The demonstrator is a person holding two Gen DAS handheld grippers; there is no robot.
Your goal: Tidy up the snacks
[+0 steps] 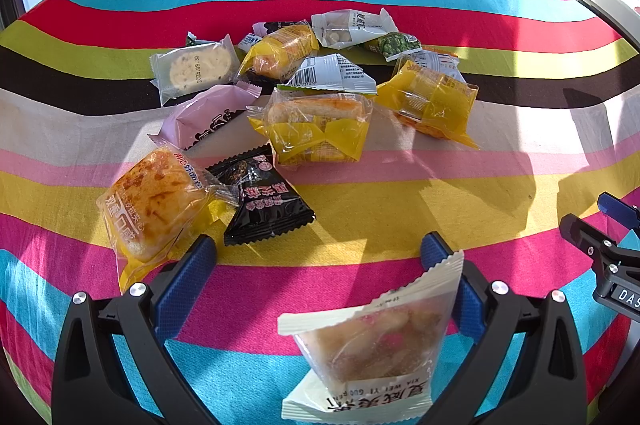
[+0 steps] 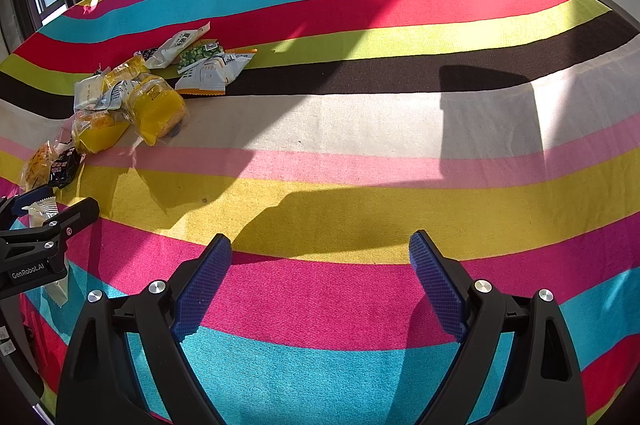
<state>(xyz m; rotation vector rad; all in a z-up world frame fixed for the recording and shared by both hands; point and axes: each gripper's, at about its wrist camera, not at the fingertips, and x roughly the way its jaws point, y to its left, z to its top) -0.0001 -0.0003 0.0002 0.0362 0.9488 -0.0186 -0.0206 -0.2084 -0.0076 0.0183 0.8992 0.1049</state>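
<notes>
On the striped surface [image 2: 360, 121]: a heap of wrapped snacks [image 1: 312, 93] lay (far side)
Left hand-held gripper [image 1: 320, 265]: spread wide, translucent white-edged pastry packet [image 1: 372, 341] leaning against one finger
Right hand-held gripper [image 2: 320, 265]: wide, empty

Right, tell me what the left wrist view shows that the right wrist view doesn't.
Only the left wrist view shows the pale packet lying between the left gripper's open jaws, leaning on one pad, plus the round biscuit packet and the pink packet clearly. Only the right wrist view shows the right gripper, jaws open and empty, over a wide bare stretch of the striped cloth. Both show the snack pile, including the black packet and green pea packet.
</notes>
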